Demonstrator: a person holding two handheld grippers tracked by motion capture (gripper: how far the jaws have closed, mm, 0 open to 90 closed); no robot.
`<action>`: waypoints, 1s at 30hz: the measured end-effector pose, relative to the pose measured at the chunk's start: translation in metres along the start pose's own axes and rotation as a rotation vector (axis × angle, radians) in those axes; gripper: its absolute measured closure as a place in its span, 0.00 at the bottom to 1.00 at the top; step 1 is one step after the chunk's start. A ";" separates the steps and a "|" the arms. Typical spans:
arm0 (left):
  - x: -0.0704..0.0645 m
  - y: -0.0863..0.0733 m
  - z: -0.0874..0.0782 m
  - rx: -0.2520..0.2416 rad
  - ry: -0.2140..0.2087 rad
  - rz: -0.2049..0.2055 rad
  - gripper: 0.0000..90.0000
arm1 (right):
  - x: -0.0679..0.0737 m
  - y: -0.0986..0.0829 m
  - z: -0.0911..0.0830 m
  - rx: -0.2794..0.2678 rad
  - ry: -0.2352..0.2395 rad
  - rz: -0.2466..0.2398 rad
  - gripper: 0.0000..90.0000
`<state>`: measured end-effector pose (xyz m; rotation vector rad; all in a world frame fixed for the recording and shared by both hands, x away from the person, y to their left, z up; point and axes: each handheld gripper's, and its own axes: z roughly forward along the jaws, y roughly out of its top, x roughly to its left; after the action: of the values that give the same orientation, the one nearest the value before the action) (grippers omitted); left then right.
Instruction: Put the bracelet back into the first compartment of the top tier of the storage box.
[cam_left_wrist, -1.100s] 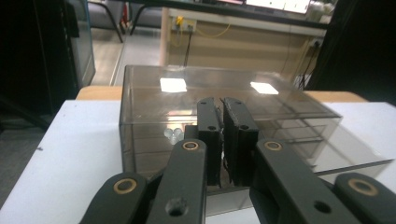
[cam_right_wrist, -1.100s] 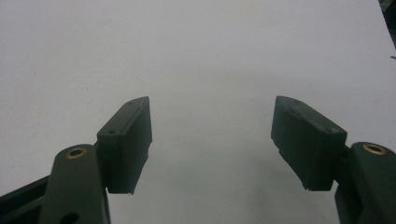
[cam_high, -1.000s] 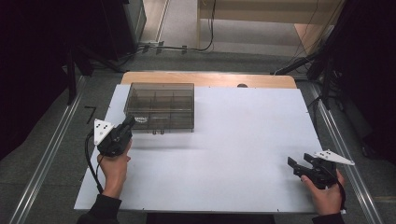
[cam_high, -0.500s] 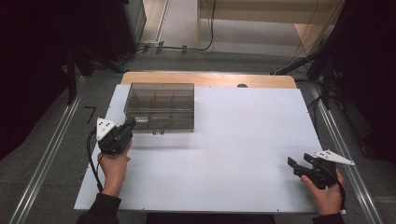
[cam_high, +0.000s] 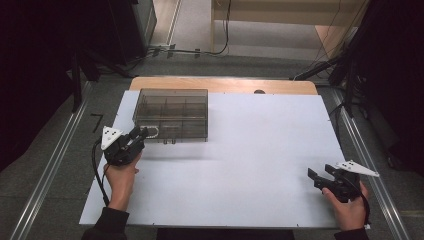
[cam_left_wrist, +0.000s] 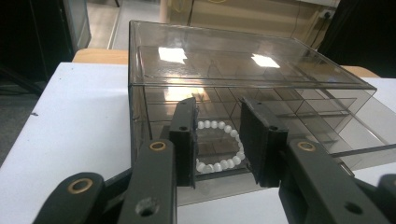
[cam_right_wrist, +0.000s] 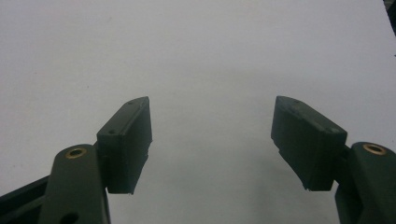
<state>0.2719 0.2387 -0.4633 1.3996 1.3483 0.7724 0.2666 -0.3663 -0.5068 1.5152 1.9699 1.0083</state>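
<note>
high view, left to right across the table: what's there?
Left claw → smoky clear compartment box with white bead bracelet at its near left corner → bare white table → right claw.

A white table (cam_high: 240, 165) carries 1 smoky clear box (cam_high: 171, 114), lid shut, at its far-left corner.

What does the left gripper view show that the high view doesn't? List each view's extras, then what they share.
Left gripper view alone: a white bead bracelet inside the box, seen between the part-open jaws. High view alone: both hands, the right gripper resting far from the box, and the floor cables. Shared: the smoky clear compartment box on the white table, with the left gripper at its front.
</note>
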 end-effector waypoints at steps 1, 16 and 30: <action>0.000 0.000 0.000 0.001 -0.001 0.001 0.72 | 0.000 0.000 0.000 0.000 0.001 0.000 0.30; 0.000 -0.001 0.000 -0.003 0.054 0.034 0.47 | 0.000 0.000 0.000 0.003 0.001 0.001 0.30; -0.001 -0.001 -0.002 0.000 0.080 0.039 0.33 | 0.000 0.000 0.000 0.001 0.002 0.000 0.30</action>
<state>0.2696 0.2386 -0.4630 1.4114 1.3856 0.8616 0.2663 -0.3668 -0.5067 1.5157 1.9715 1.0096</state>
